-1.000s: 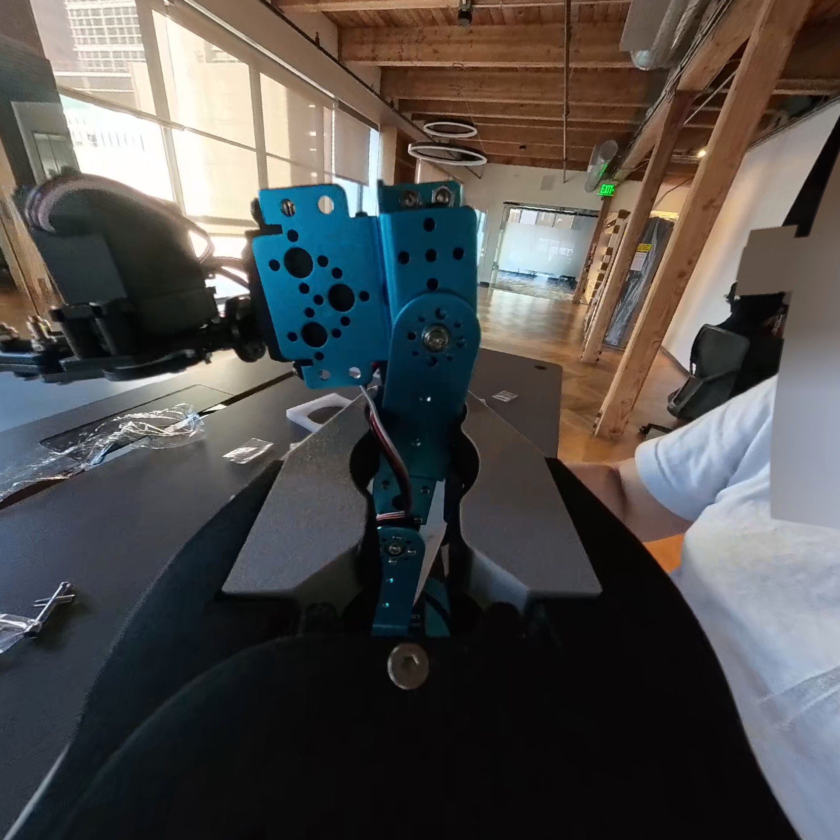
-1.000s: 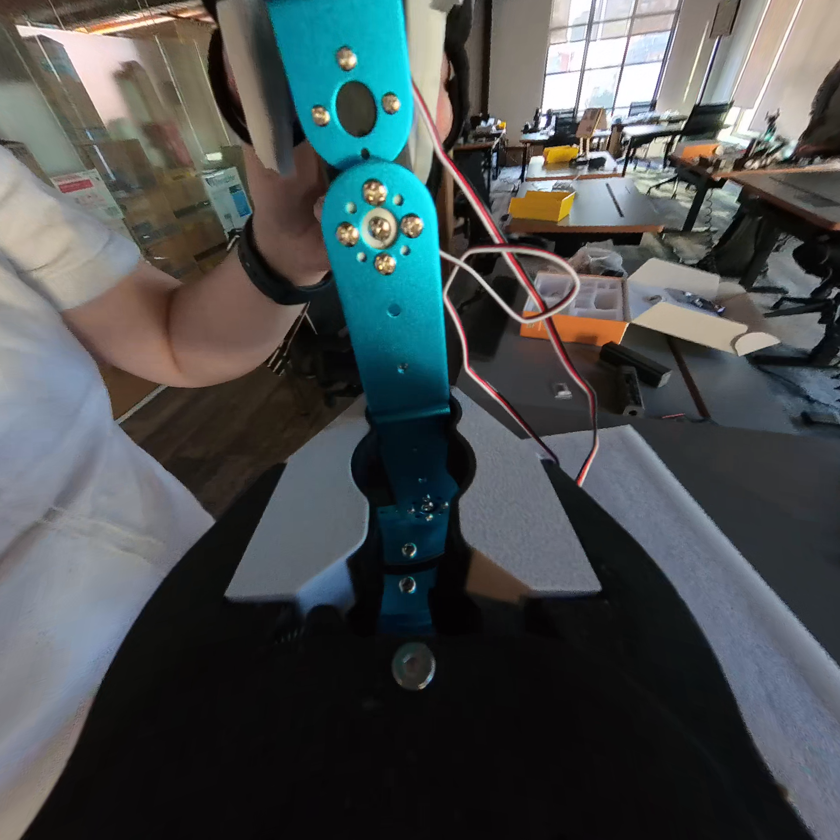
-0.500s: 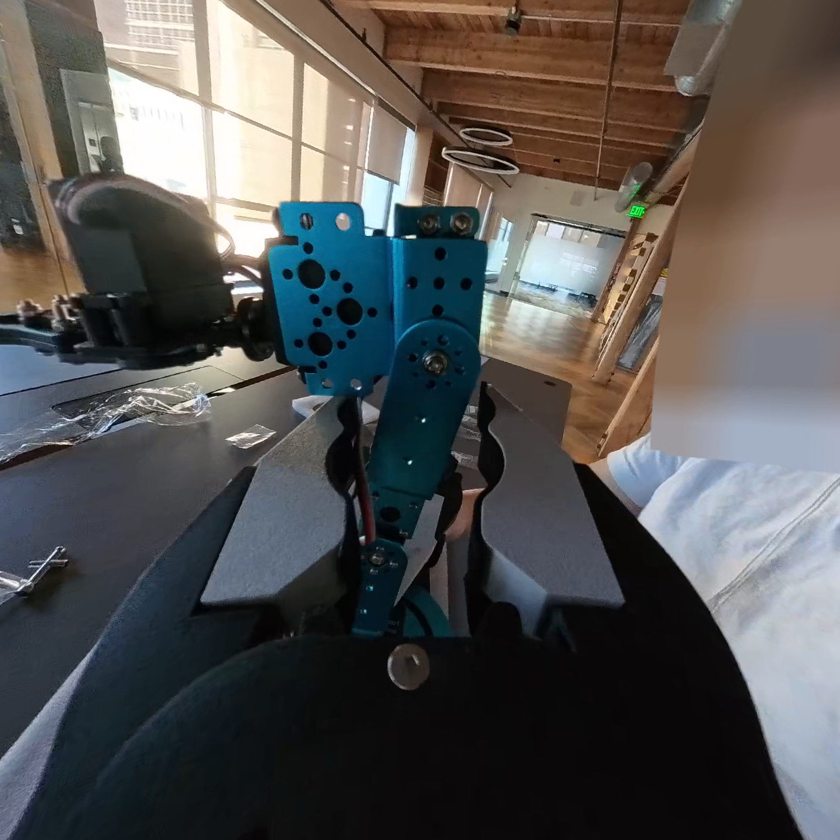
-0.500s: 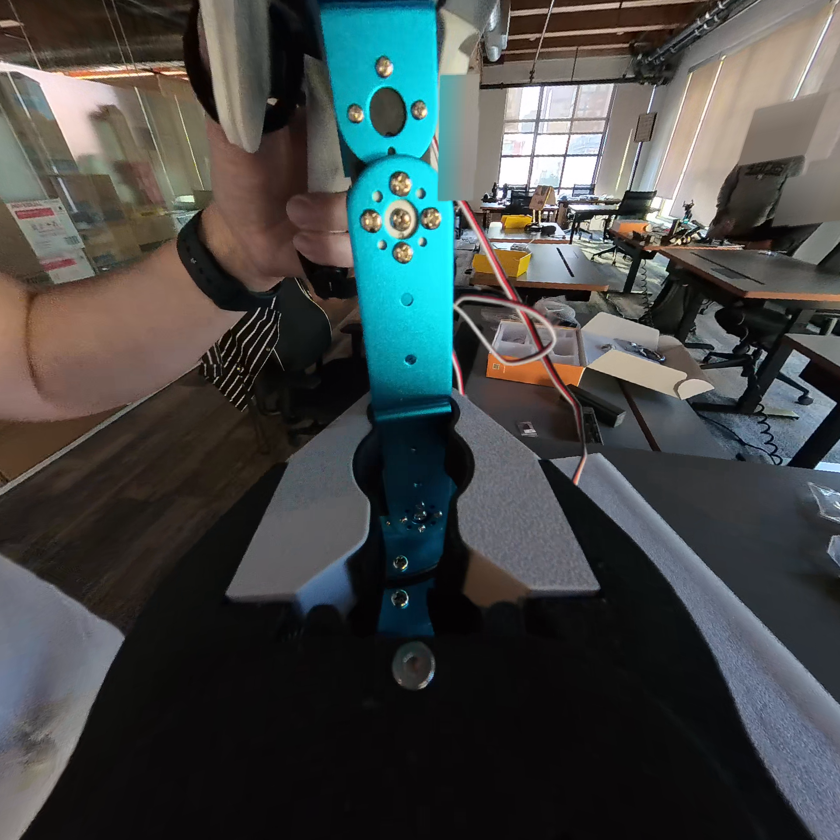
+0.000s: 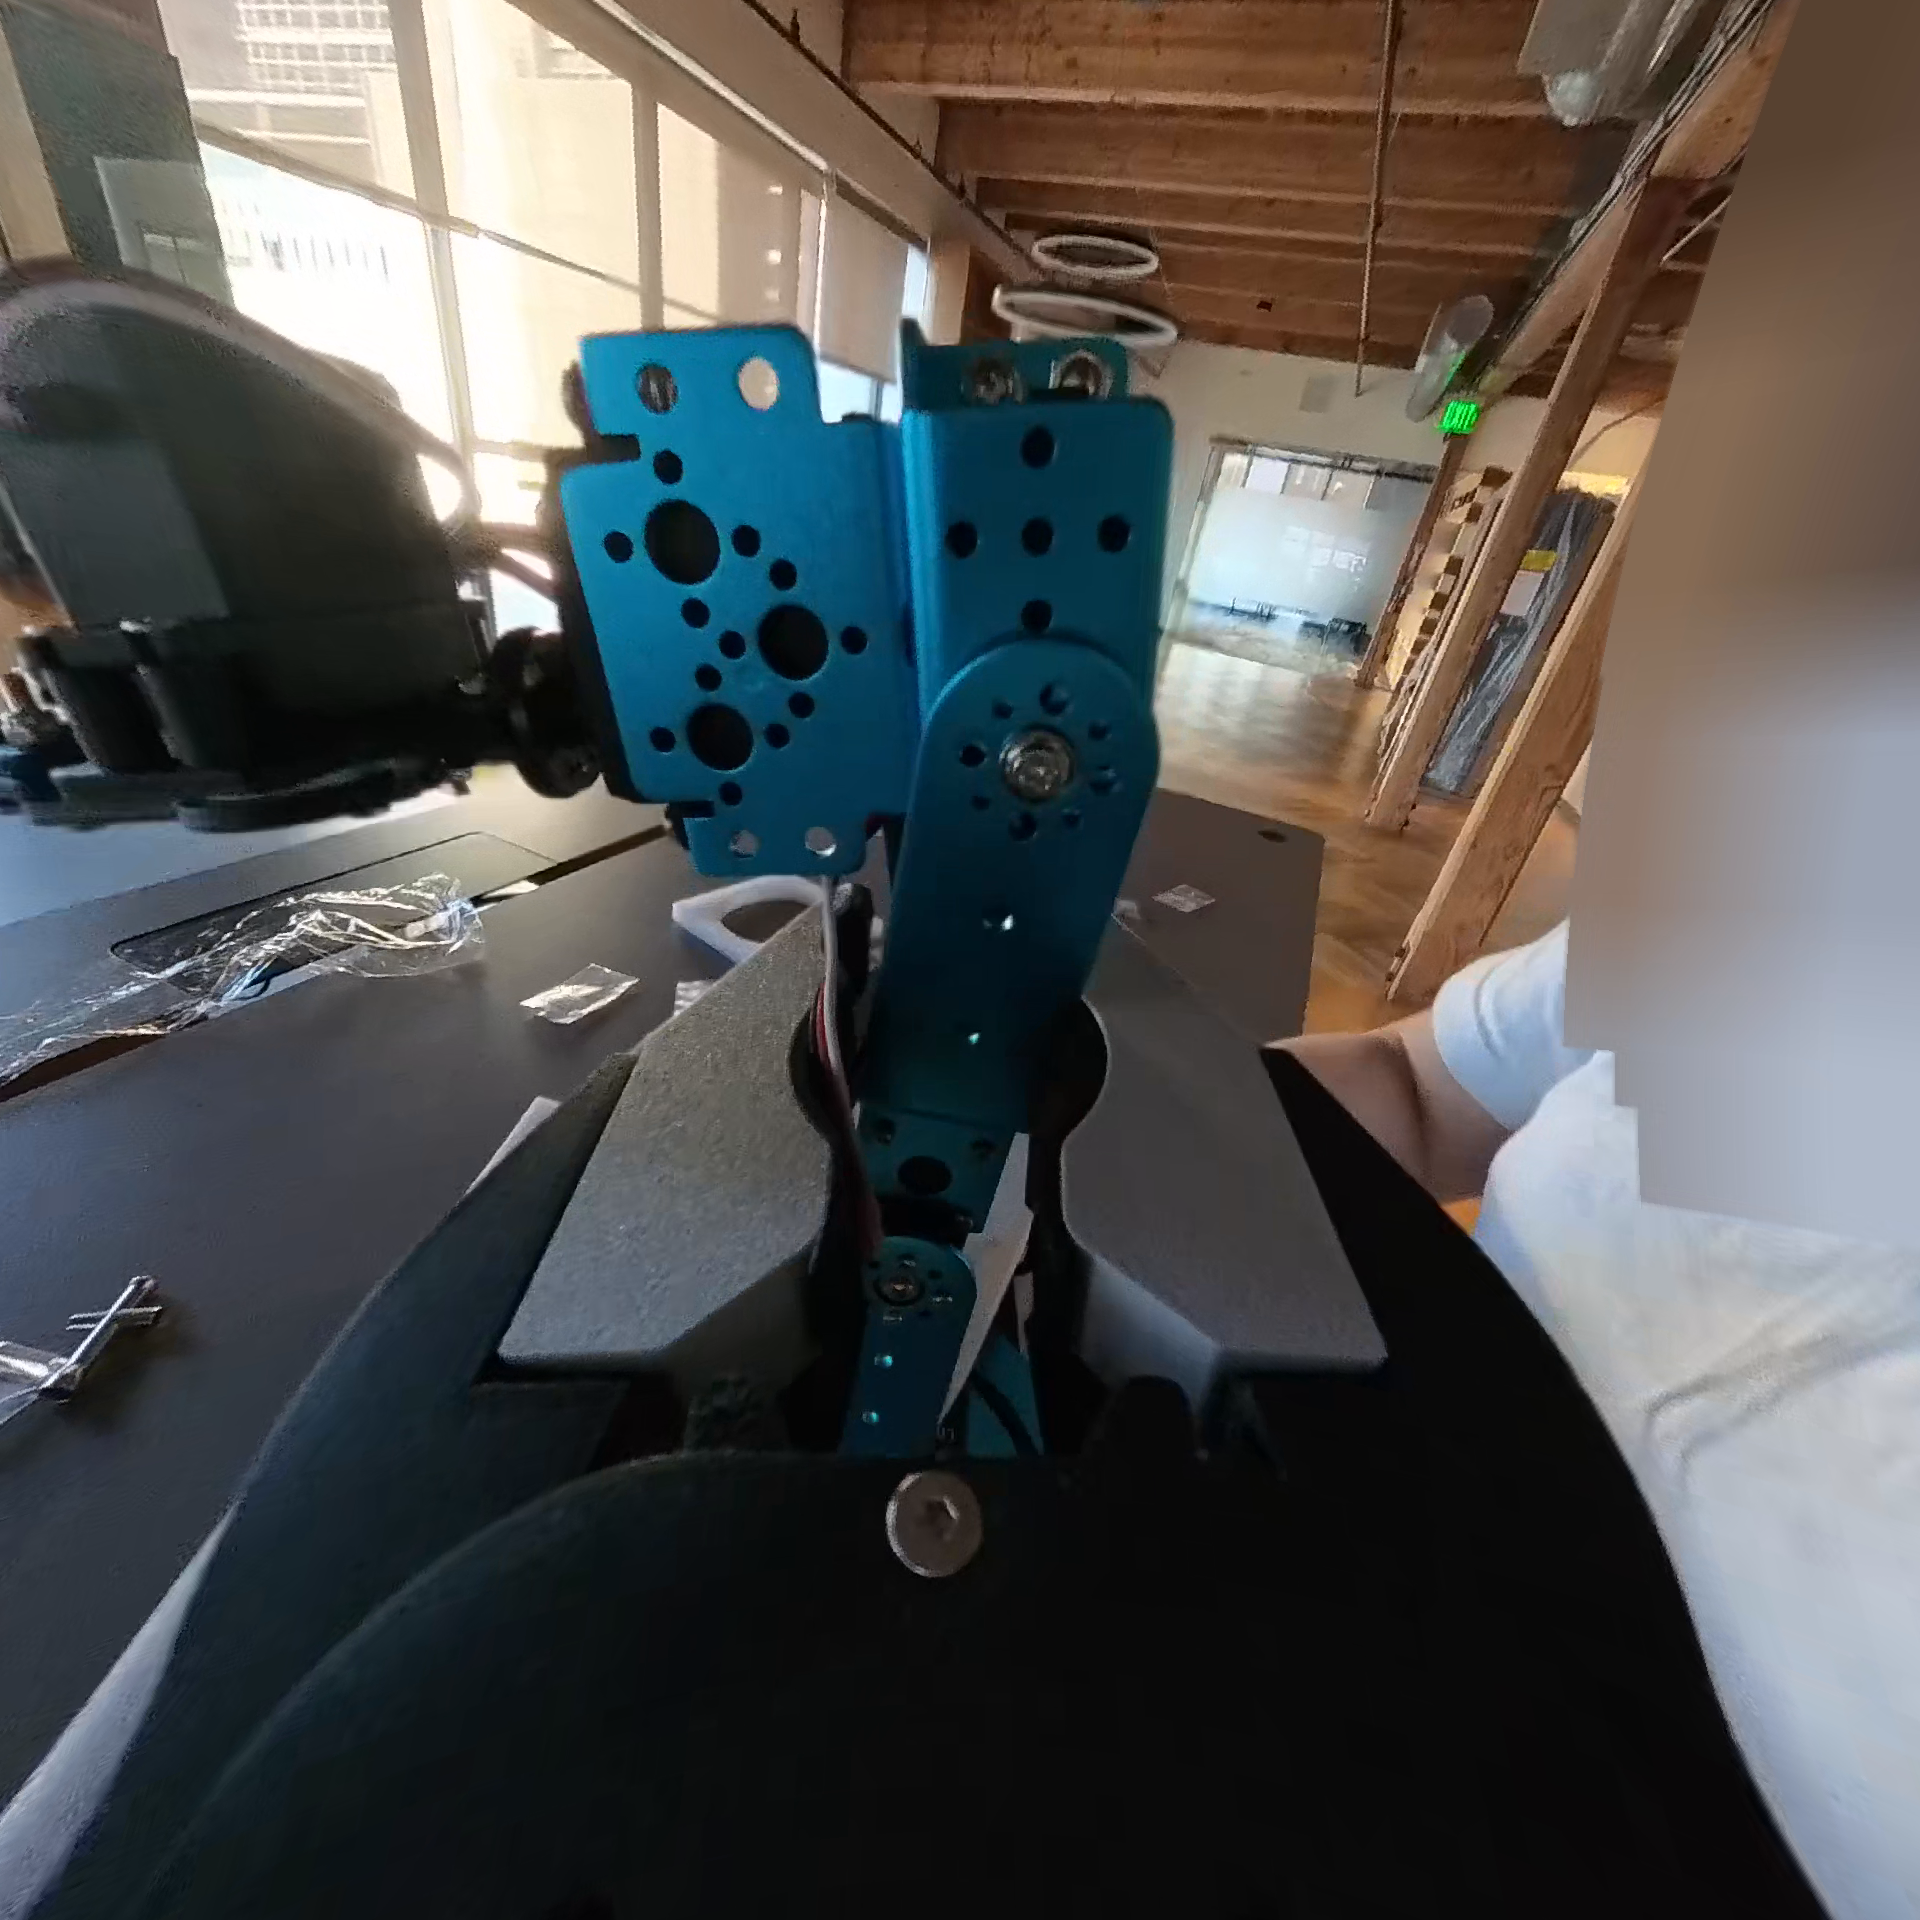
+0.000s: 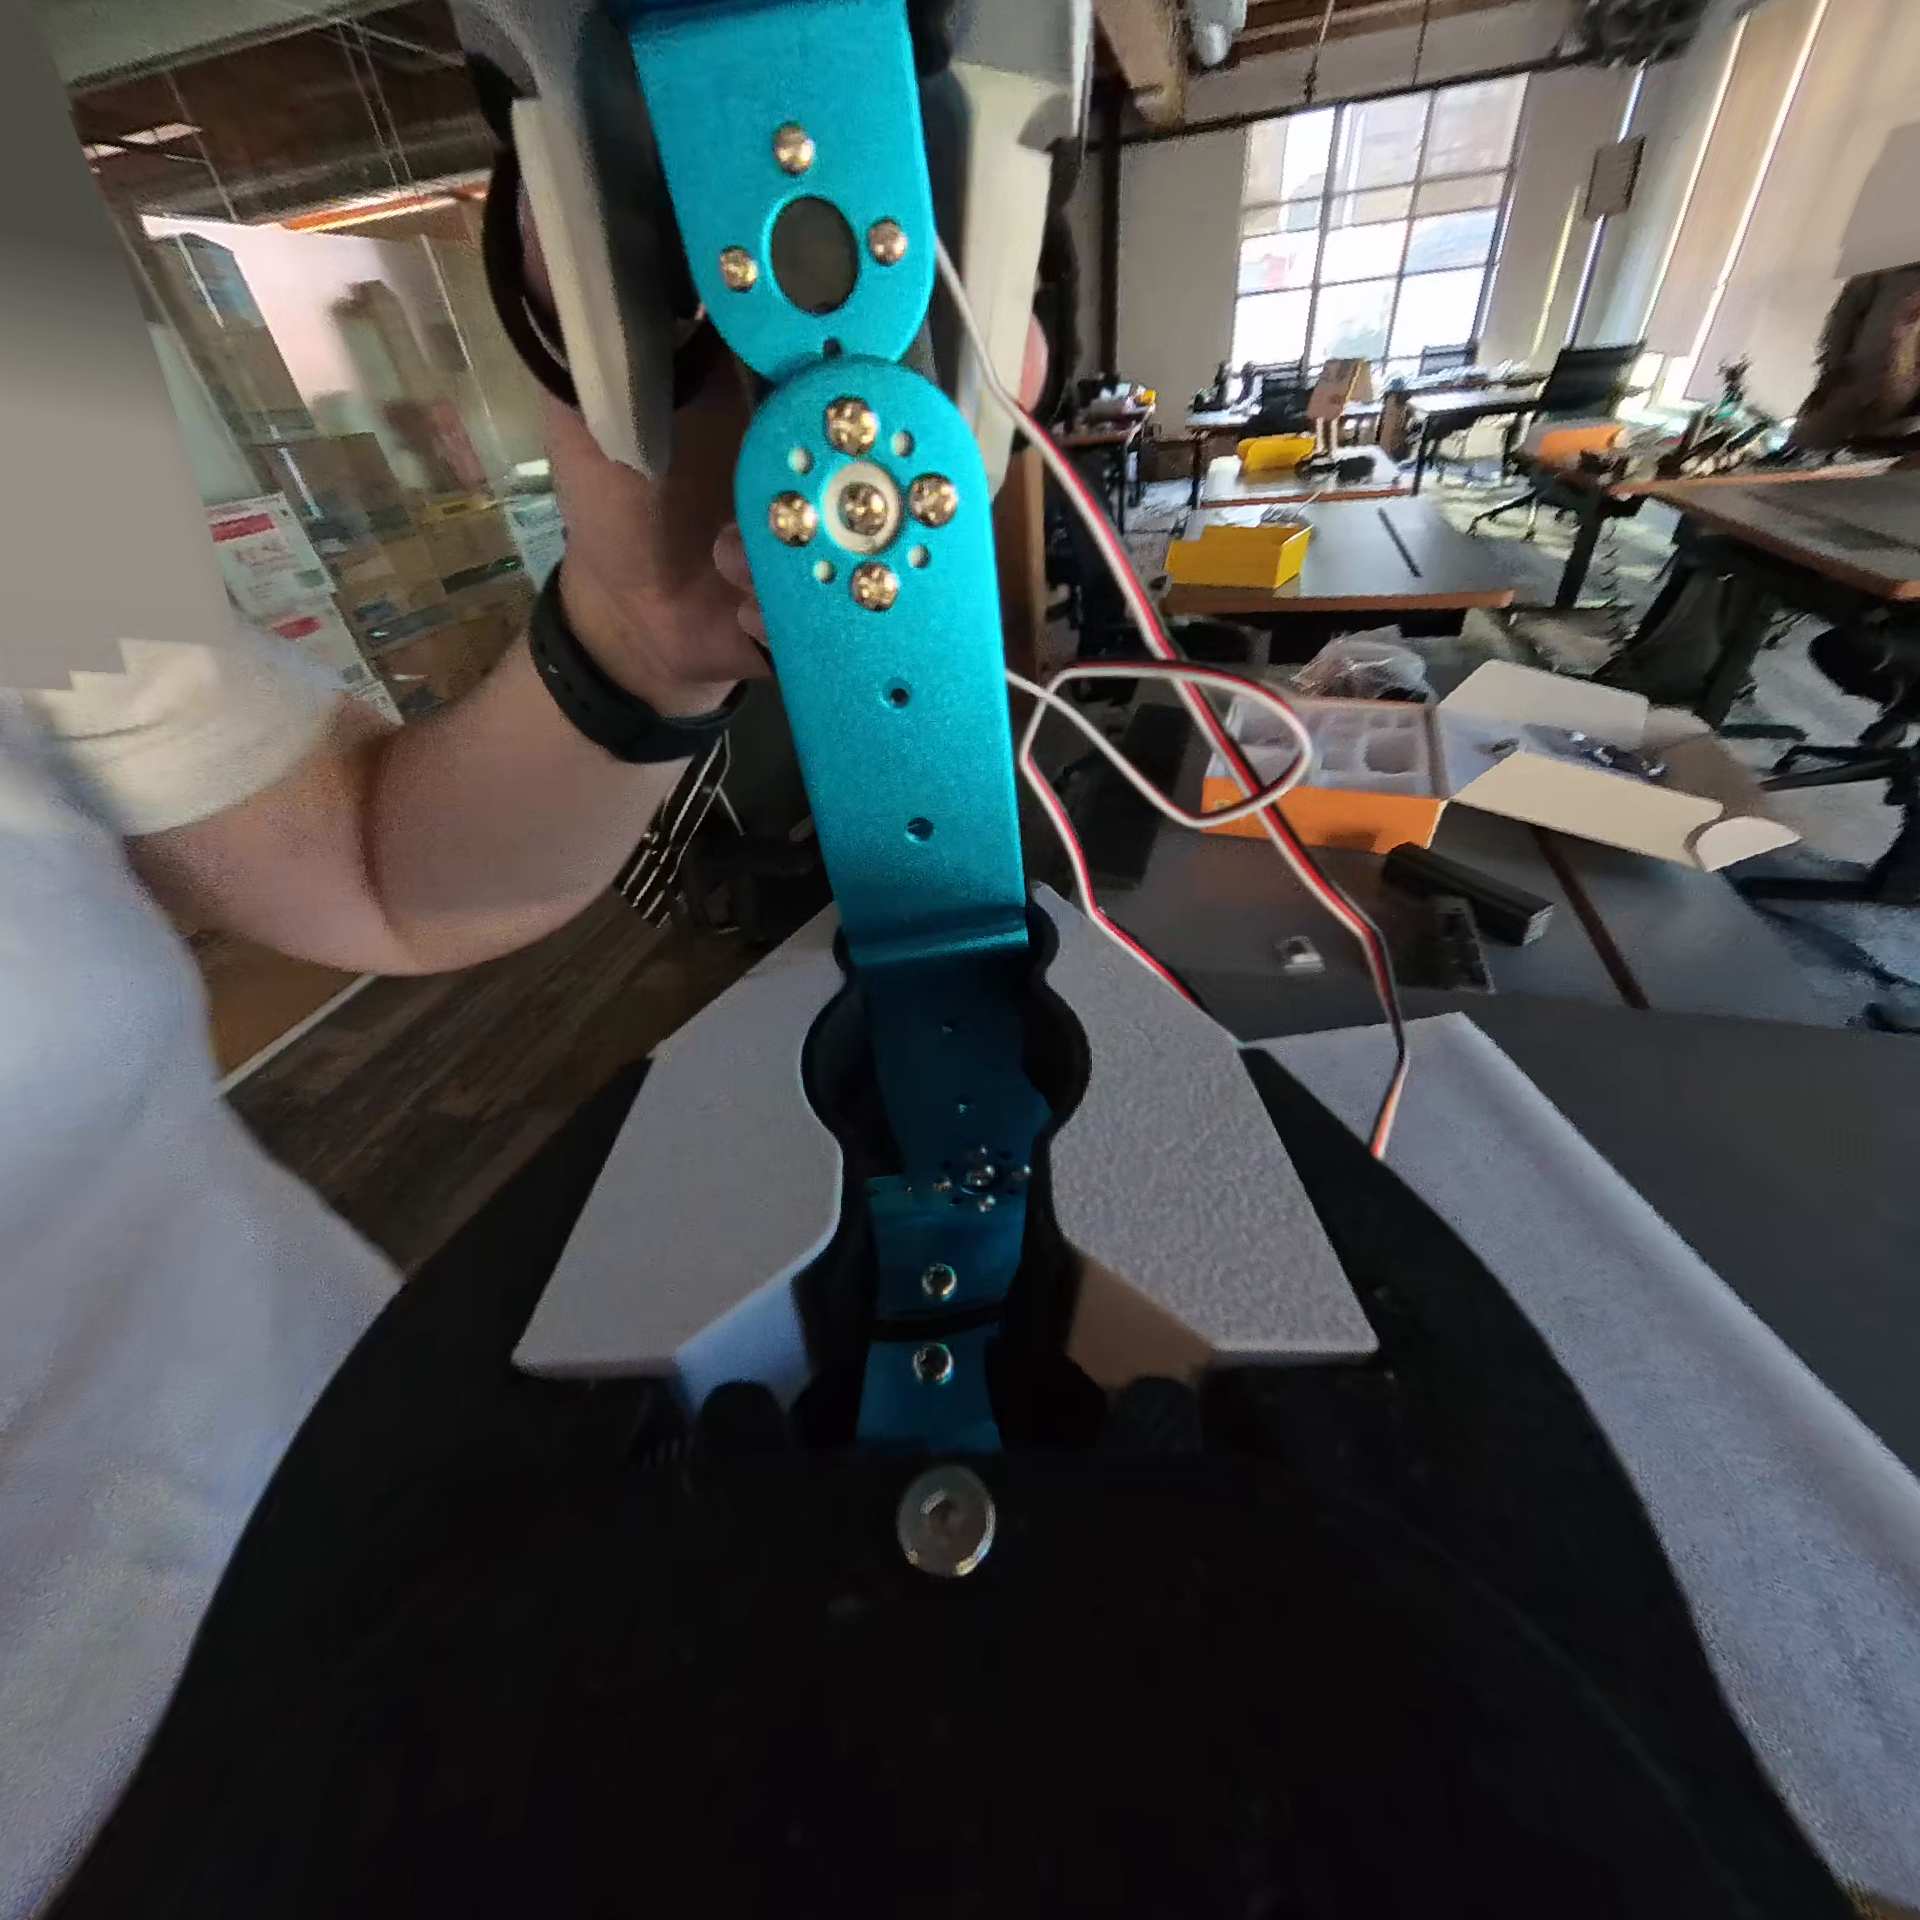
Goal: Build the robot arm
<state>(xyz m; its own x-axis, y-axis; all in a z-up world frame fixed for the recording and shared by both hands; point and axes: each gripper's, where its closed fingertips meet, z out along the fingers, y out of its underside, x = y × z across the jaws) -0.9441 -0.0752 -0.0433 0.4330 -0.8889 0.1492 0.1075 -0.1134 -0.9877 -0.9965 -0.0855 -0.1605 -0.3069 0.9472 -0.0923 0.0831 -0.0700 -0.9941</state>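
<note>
A blue metal robot arm of perforated brackets and links (image 5: 1029, 748) is held in the air between both grippers. My left gripper (image 5: 966, 997) is shut on its lower link, with a red, white and black wire running between the fingers. My right gripper (image 6: 940, 966) is shut on the long blue link (image 6: 894, 675) at the other end. The right gripper also shows as a black body on the left in the left wrist view (image 5: 208, 582). In the right wrist view the left gripper (image 6: 800, 312) is at the top, held by a hand (image 6: 644, 603). The wire (image 6: 1174, 727) hangs loose in a loop.
A black table (image 5: 260, 1143) carries crumpled plastic wrap (image 5: 312, 935), a small metal cross tool (image 5: 104, 1330) and a white foam piece (image 5: 727, 914). A white foam sheet (image 6: 1558, 1299), an open orange box (image 6: 1330, 790) and black parts (image 6: 1465, 904) lie to the right. The person's white shirt is close.
My left gripper's jaws stood wider apart half a second ago and are closed on the blue link again. The right gripper kept its hold; both views swung slightly.
</note>
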